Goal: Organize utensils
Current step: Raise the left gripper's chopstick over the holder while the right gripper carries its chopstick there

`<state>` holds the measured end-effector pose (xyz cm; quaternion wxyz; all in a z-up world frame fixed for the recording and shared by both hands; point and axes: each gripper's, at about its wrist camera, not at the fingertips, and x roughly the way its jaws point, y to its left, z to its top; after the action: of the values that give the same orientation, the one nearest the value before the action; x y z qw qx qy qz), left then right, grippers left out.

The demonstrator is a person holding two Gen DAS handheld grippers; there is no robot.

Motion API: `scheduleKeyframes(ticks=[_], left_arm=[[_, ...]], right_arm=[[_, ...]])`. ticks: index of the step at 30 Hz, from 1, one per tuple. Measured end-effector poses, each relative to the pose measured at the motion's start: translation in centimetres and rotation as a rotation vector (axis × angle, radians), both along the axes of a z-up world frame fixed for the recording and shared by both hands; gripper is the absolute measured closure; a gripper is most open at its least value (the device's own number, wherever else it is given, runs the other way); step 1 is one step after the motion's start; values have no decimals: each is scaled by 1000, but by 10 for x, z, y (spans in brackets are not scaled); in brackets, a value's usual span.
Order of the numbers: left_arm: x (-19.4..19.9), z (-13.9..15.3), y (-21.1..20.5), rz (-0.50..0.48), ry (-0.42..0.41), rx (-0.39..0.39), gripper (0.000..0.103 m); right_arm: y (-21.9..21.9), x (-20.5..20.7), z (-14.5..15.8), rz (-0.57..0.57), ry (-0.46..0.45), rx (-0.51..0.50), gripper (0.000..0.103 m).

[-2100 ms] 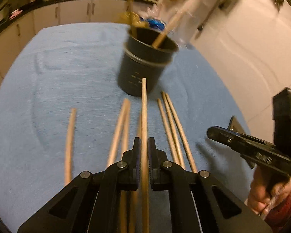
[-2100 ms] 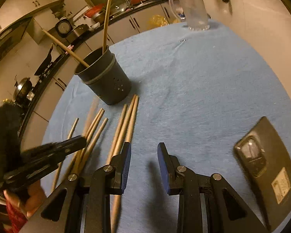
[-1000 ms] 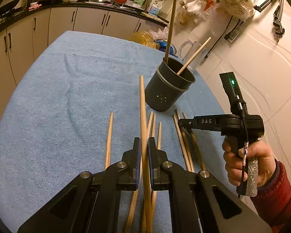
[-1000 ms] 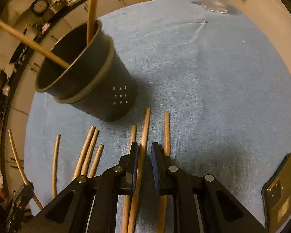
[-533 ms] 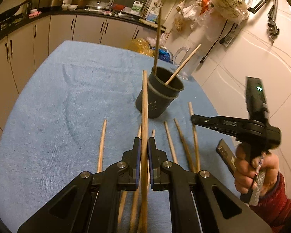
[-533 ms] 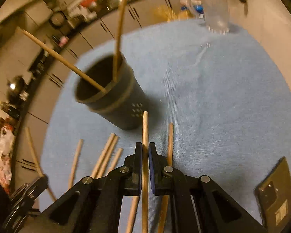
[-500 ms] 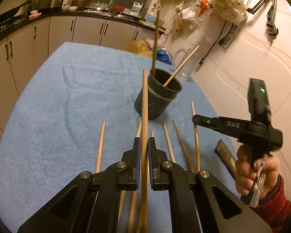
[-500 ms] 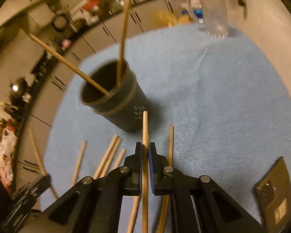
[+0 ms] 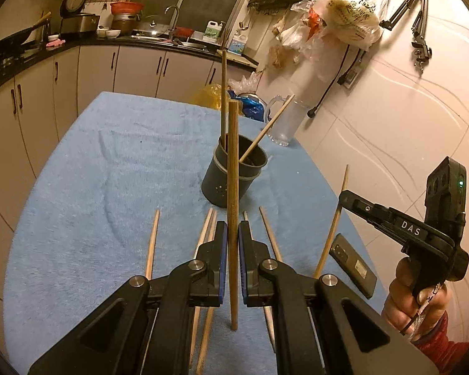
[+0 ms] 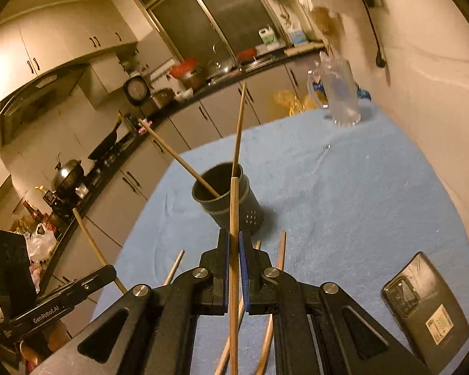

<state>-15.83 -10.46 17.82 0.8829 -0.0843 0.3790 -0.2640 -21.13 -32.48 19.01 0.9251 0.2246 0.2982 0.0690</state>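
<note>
Left gripper (image 9: pixel 232 234) is clamping one chopstick (image 9: pixel 233 187); right gripper (image 10: pixel 233 243) is pinching another chopstick (image 10: pixel 234 218). Both are hanging above the blue cloth (image 9: pixel 93 187), near the dark holder (image 10: pixel 225 200).

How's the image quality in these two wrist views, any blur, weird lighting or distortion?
Left wrist view: sharp, warm yellowish light, fisheye bending the cabinets, dark corners. Right wrist view: same tint and bending, but the glass mug and hanging bags above it are smeared by motion blur; the phone stays crisp.

Wooden chopsticks (image 9: pixel 152 243) lie loose beside dark holder (image 9: pixel 217 184) (two inside).
</note>
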Motion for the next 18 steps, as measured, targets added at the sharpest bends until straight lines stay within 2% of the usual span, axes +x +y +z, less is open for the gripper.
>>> scheduleKeyframes(ticks=[18], left_arm=[[3, 26, -8, -5, -46, 7, 96]], right_arm=[[-12, -19, 31, -24, -94, 6, 97]])
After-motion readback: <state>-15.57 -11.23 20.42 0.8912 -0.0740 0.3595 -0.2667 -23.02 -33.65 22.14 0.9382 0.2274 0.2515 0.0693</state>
